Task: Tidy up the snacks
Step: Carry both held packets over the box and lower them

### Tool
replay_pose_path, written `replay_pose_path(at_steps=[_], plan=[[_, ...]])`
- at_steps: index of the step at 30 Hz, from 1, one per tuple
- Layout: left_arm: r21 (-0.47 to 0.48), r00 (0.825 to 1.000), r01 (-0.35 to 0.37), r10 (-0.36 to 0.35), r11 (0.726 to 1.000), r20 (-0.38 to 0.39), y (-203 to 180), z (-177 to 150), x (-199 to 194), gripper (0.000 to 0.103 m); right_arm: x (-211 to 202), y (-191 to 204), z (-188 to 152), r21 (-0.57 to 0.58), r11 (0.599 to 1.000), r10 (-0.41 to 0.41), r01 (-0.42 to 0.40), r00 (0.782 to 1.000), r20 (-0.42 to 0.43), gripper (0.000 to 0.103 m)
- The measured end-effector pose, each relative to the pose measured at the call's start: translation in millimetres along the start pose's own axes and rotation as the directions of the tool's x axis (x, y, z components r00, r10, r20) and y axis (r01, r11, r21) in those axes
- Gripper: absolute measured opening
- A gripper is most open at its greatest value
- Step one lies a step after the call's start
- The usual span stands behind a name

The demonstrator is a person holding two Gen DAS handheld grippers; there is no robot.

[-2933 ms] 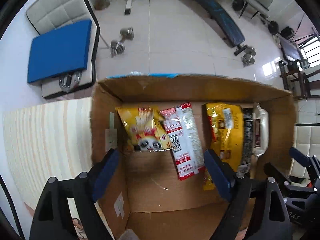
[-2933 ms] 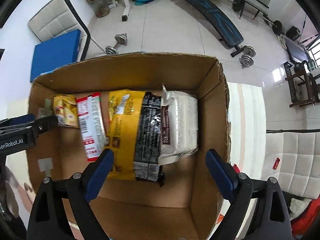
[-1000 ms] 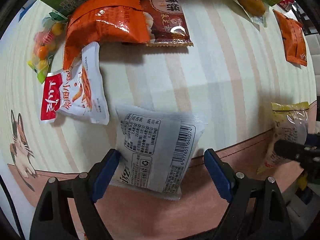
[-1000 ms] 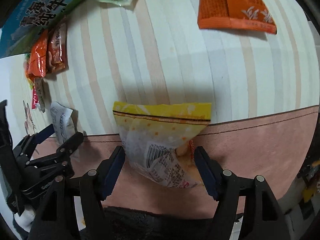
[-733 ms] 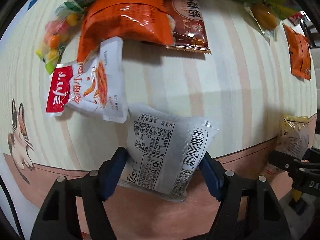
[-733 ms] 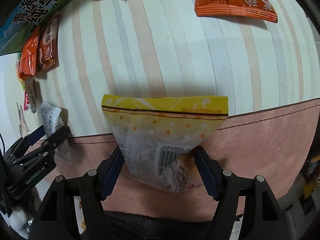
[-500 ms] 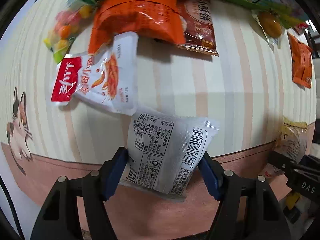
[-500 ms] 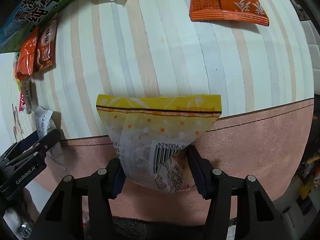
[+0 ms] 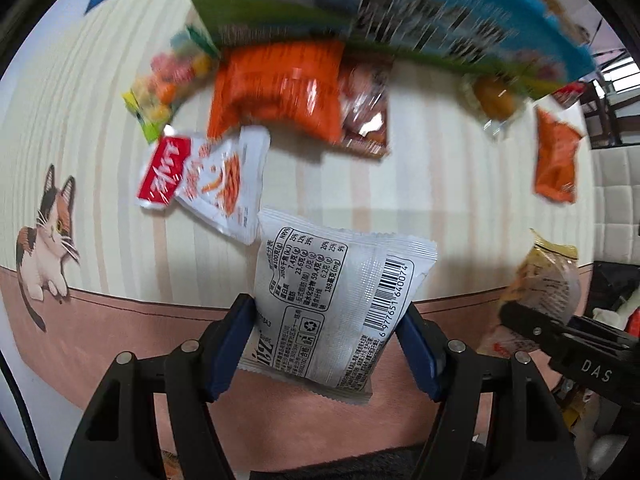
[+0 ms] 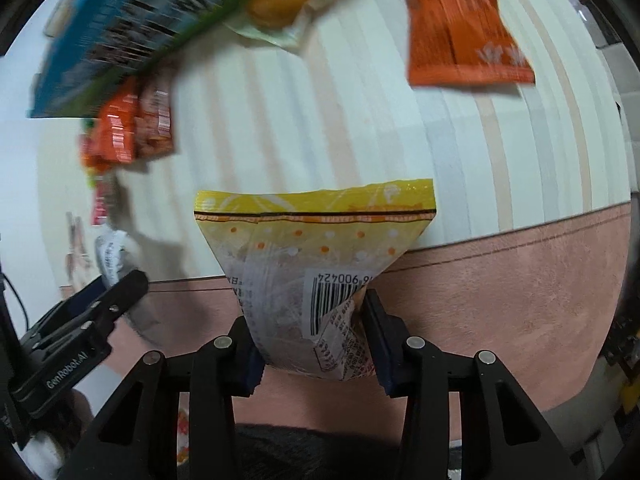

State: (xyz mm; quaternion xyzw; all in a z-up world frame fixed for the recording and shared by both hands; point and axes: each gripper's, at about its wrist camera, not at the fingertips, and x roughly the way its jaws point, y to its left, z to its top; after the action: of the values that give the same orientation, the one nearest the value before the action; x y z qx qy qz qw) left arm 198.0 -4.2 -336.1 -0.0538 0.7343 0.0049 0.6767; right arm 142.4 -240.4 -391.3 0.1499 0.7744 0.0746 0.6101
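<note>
Now white packet (image 9: 336, 304) (left gripper (image 9: 328, 344))

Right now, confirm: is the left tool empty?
No. The left tool has both blue pads pressed on the white snack packet it holds.

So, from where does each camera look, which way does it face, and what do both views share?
Left wrist: sits on the left gripper, faces down at the table; its jaws hold the white packet.
Right wrist: sits on the right gripper, faces downward; its closing jaws hold the yellow packet.
Shared: each shows the other gripper.
</note>
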Motion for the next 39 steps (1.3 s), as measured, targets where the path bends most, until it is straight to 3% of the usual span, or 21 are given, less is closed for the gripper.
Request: replay_pose_path(at_steps=[5, 8, 12, 15, 18, 23, 25, 27, 33, 39], plan=[[-0.016, 0.994, 0.075, -0.073, 0.997, 0.083, 7, 13, -58, 0.068, -58, 18, 11, -0.045, 0.995, 0.092, -0.089, 0.994, 0.066, 0.046], [-0.019, 0.981, 0.123, -0.119, 0.992, 0.154, 9, 29, -104, 0.068, -98, 34, 22, -0.076, 0.986, 0.157, -0.149, 0.981, 0.118, 0.046], [-0.031, 0.965, 0.163, -0.153, 0.986, 0.213, 8, 76, -147, 0.068, -146, 68, 46, -0.127, 0.973, 0.215, -0.195, 0.960, 0.178, 0.046], [-0.045, 0.962, 0.161, -0.147, 0.986, 0.230, 9, 117, -149, 0.068, -167, 93, 77, -0.155, 0.970, 0.220, -0.189, 0.950, 0.221, 0.046], [-0.064, 0.967, 0.155, -0.138, 0.986, 0.215, 13, 156, -144, 0.068, -170, 123, 119, -0.164, 0.971, 0.210, -0.173, 0.948, 0.241, 0.046], [-0.139, 0.980, 0.178, -0.163, 0.974, 0.116, 34, 214, -108, 0.068, -146, 150, 182, -0.137, 0.979, 0.178, -0.149, 0.956, 0.235, 0.046], [-0.149, 0.986, 0.153, -0.142, 0.977, 0.085, 35, 231, -95, 0.068, -134, 155, 198, -0.124, 0.982, 0.169, -0.144, 0.960, 0.222, 0.046], [-0.147, 0.992, 0.121, -0.114, 0.982, 0.055, 34, 242, -80, 0.068, -120, 160, 210, -0.124, 0.985, 0.148, -0.124, 0.967, 0.209, 0.046], [-0.158, 0.992, 0.110, -0.118, 0.981, -0.048, 31, 254, -42, 0.068, -84, 163, 229, -0.101, 0.991, 0.101, -0.086, 0.983, 0.151, 0.046], [-0.151, 0.992, 0.074, -0.088, 0.986, -0.091, 26, 256, -28, 0.069, -55, 159, 240, -0.087, 0.992, 0.099, -0.091, 0.991, 0.086, 0.046]])
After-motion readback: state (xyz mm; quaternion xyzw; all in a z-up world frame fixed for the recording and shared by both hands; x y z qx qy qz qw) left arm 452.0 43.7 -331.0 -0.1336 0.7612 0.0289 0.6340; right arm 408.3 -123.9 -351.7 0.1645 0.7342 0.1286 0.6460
